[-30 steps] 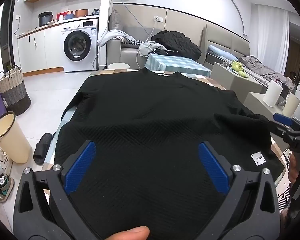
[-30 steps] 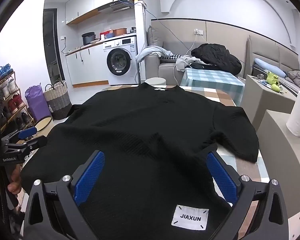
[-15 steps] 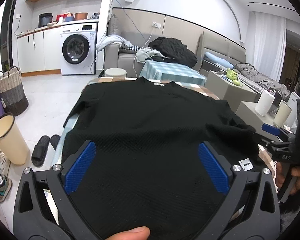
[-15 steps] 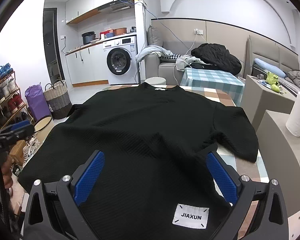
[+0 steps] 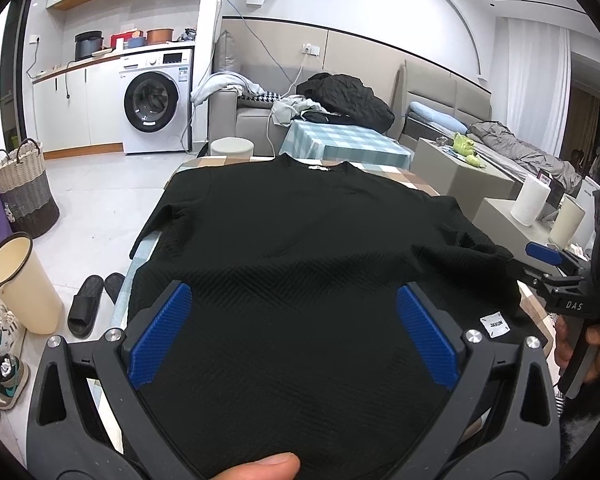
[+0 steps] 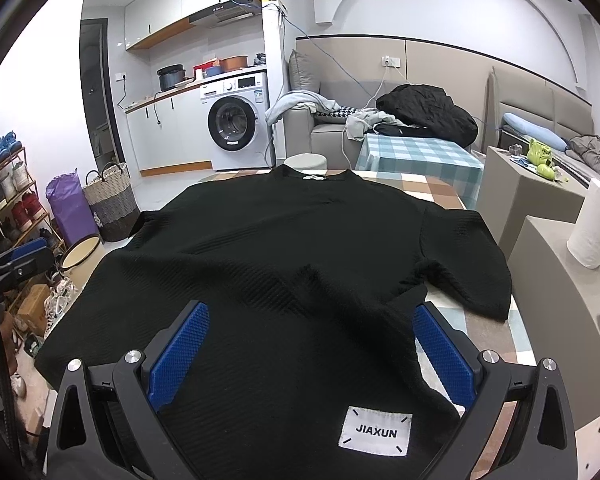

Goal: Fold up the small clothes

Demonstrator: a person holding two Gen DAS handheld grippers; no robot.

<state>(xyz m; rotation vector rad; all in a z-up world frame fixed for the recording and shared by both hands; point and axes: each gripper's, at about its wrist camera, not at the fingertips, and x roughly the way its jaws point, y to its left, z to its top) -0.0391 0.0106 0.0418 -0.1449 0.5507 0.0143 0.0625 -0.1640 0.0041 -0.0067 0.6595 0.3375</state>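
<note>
Here left tool (image 5: 294, 336), right tool (image 6: 312, 354) splayed over black sweater (image 6: 284, 264).

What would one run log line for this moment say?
garment: black textured knit top spread flat on table, unfolded | left gripper: open, above hem | right gripper: open, above hem near white JIAXUN label

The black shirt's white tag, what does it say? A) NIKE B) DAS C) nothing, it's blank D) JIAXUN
D: in the right wrist view, the white tag sewn near the hem of the black shirt reads JIAXUN in dark letters, just in front of the open right gripper.
</note>
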